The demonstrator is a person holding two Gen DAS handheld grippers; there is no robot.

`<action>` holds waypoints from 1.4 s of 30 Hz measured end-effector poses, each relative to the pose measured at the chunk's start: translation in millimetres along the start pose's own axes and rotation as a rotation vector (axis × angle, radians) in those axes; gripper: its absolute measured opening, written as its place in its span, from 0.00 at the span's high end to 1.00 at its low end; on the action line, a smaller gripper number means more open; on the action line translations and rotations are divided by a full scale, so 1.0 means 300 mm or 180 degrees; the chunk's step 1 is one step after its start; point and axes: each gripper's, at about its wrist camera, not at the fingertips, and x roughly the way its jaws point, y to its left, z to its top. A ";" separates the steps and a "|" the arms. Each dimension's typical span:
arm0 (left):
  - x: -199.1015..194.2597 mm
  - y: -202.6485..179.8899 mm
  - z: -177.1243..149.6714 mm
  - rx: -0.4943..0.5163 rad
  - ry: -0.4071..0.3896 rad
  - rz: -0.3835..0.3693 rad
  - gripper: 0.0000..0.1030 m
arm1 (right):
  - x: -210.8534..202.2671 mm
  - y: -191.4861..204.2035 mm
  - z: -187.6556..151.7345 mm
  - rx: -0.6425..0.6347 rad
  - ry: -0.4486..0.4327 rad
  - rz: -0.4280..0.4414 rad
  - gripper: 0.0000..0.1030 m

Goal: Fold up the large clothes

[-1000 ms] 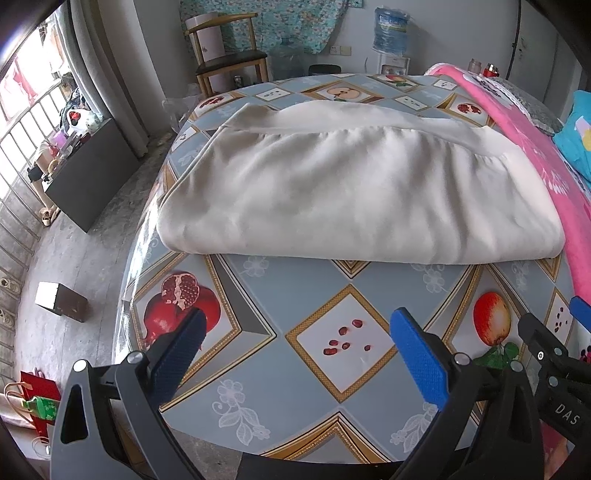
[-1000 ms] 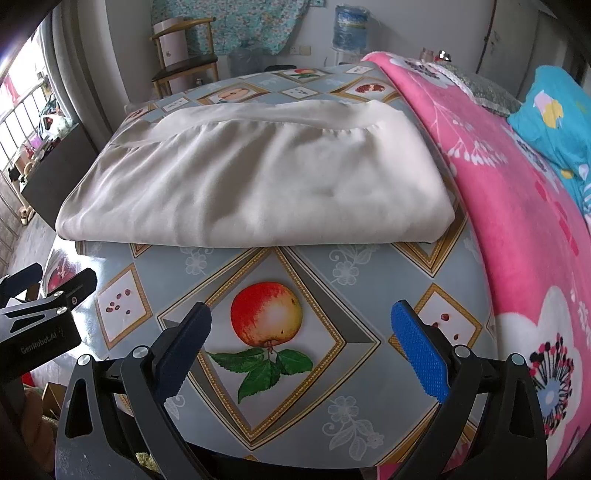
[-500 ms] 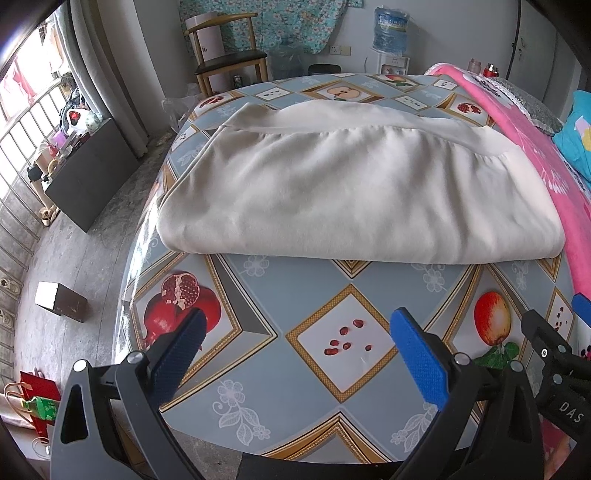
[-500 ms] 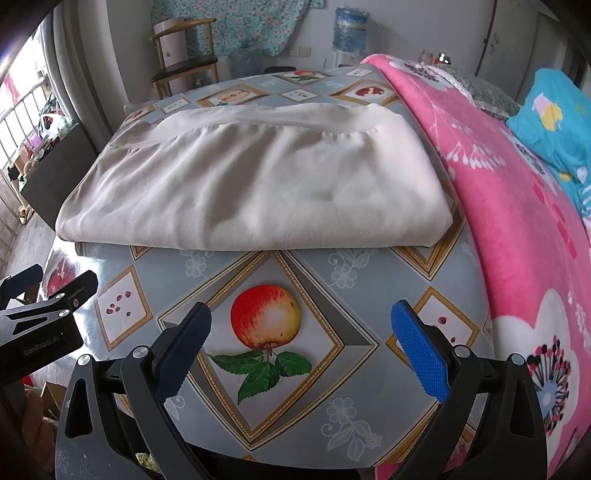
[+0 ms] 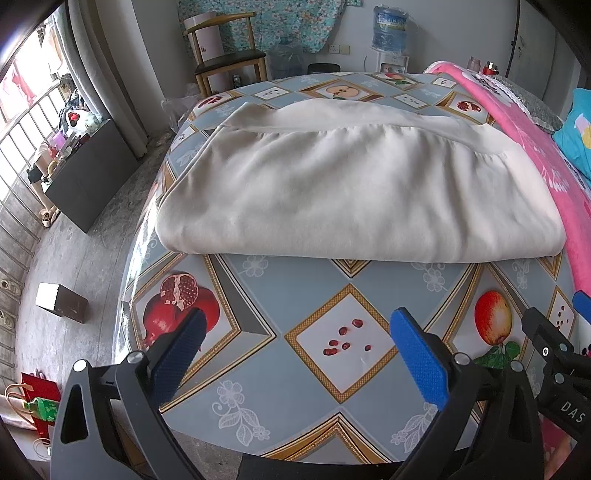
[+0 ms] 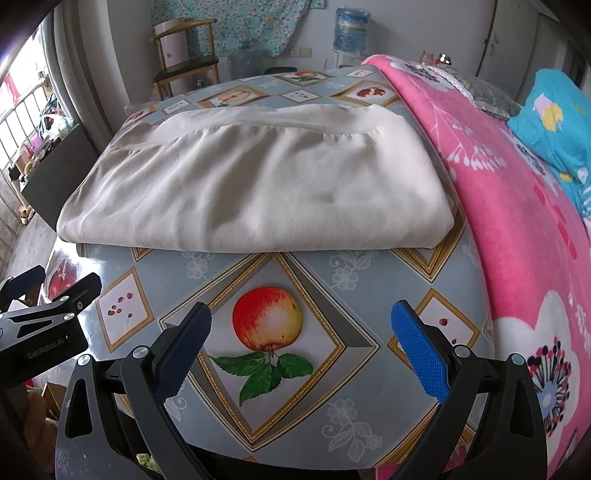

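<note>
A large cream garment lies folded into a thick rectangle on the fruit-patterned tablecloth; it also shows in the right wrist view. My left gripper is open and empty, hovering over the cloth near the front edge, short of the garment. My right gripper is open and empty too, over the apple print, also short of the garment's near folded edge. The right gripper's body shows at the right edge of the left wrist view; the left gripper's body shows at the left of the right wrist view.
A pink floral blanket runs along the right side, touching the garment's right edge, with a blue pillow beyond. A wooden chair and water bottle stand at the back. A dark cabinet and a small box sit on the floor left.
Nothing has visibly changed apart from a very slight drift of both views; the garment lies still and both grippers stay open.
</note>
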 end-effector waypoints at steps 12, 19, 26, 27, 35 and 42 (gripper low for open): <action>0.001 0.000 -0.001 0.0001 0.0000 0.0002 0.05 | 0.002 0.005 0.001 0.0002 0.0005 -0.0002 0.08; 0.001 0.000 -0.001 0.0001 0.0004 -0.0003 0.05 | 0.003 0.007 0.000 0.0003 0.0006 -0.0003 0.08; 0.003 -0.001 -0.001 0.0003 0.0004 0.0004 0.05 | 0.006 0.008 -0.003 0.0003 0.0011 0.0000 0.08; 0.002 -0.001 -0.001 0.0002 0.0004 0.0002 0.05 | 0.006 0.007 -0.002 -0.0001 0.0007 -0.0007 0.08; 0.002 -0.001 -0.001 0.0001 0.0001 0.0004 0.05 | 0.007 0.008 -0.003 0.0002 0.0010 -0.0004 0.08; 0.002 0.001 -0.001 0.0005 0.0004 -0.0001 0.05 | 0.011 0.007 -0.002 0.0002 0.0010 -0.0004 0.08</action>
